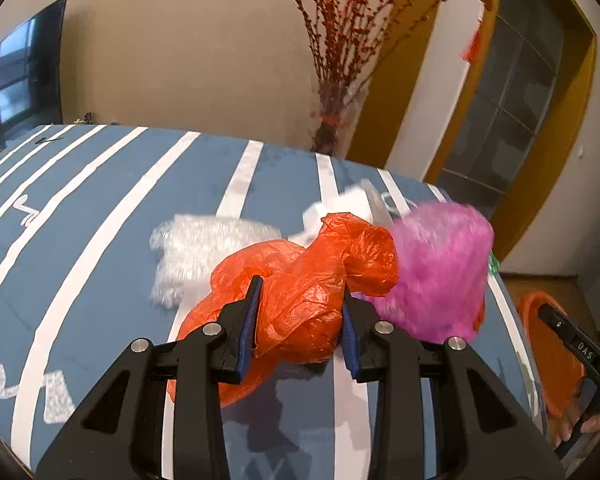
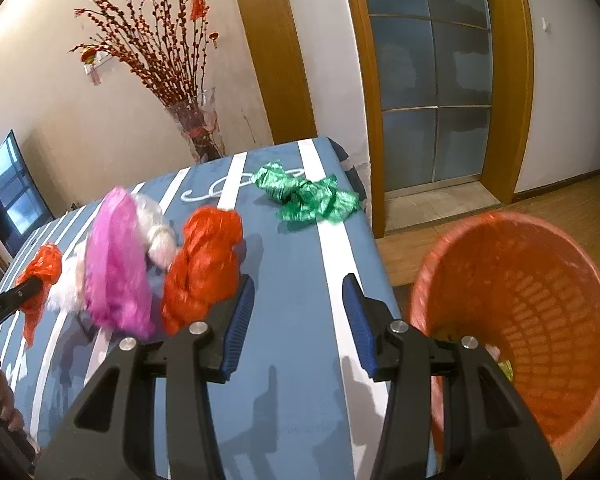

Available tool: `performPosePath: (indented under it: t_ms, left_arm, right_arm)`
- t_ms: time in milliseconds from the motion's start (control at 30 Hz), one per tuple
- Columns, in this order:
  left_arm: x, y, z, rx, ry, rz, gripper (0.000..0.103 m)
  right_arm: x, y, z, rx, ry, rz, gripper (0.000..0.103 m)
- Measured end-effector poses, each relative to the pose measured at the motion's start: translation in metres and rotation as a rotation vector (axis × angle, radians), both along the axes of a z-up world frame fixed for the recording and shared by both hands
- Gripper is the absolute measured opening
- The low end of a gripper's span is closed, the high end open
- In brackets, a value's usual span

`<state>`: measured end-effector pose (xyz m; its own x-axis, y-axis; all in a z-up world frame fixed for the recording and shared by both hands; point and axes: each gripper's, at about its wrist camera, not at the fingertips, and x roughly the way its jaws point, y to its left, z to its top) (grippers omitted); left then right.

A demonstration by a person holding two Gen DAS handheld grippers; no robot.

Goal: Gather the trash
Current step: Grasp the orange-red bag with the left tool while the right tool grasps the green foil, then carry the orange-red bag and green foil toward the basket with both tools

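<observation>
The left gripper (image 1: 300,316) is clamped on the orange plastic bag (image 1: 296,292) near the tabletop (image 1: 100,240) edge. The right gripper (image 2: 298,320) stands apart, holding nothing. Lift the bag clear of the pink bag (image 1: 440,268), then carry it right to the orange basket (image 2: 540,280); the green wrapper (image 2: 308,196) lies farther.

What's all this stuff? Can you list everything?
held orange bag: one, orange, in the left tool
loose orange bag: one, orange, mid-table
pink bag: one, pink, between the orange bags
white plastic: some, clear-white, behind the bags
green bag: one, green, far table corner
basket: one, orange, floor beside table
table: one, blue, white stripes
vase: one, red twigs, behind table
left tool: one, black, shut on held orange bag
right tool: one, black, open, empty
</observation>
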<state>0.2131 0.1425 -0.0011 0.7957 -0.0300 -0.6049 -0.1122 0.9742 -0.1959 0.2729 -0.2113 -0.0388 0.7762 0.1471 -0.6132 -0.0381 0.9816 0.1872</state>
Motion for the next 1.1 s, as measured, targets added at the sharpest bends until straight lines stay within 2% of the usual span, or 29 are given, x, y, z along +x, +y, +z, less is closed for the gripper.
performPosePath:
  t_ms: [333, 467, 533, 567, 600, 633, 700, 867, 1100]
  left_arm:
    - [0.034, 0.002, 0.004, -0.041, -0.019, 0.02, 0.035]
    - [0.046, 0.005, 0.002, -0.043, -0.016, 0.027, 0.035]
    - [0.05, 0.005, 0.001, -0.043, -0.012, 0.029, 0.035]
    - [0.052, 0.006, 0.0, -0.044, -0.011, 0.029, 0.035]
    - [0.053, 0.005, 0.0, -0.047, -0.008, 0.029, 0.035]
    - [0.053, 0.005, -0.001, -0.05, -0.006, 0.029, 0.035]
    - [0.053, 0.002, -0.001, -0.05, -0.001, 0.026, 0.035]
    - [0.044, -0.004, 0.007, -0.053, -0.012, 0.01, 0.035]
    - [0.023, -0.022, 0.028, -0.064, -0.043, -0.026, 0.035]
  right_arm:
    - [0.106, 0.002, -0.008, -0.016, 0.02, -0.035, 0.045]
    - [0.147, 0.01, -0.022, -0.104, 0.058, -0.031, 0.046]
    - [0.158, 0.009, -0.031, -0.107, 0.094, -0.019, 0.045]
    - [0.163, 0.007, -0.037, -0.107, 0.118, -0.015, 0.041]
    - [0.168, 0.004, -0.043, -0.092, 0.159, -0.007, 0.021]
    - [0.171, 0.001, -0.046, -0.067, 0.184, 0.003, 0.007]
    - [0.17, -0.002, -0.049, -0.041, 0.194, 0.019, 0.003]
    - [0.143, -0.004, -0.042, -0.038, 0.163, 0.033, 0.002]
    - [0.07, -0.021, -0.007, -0.015, 0.085, 0.007, 0.002]
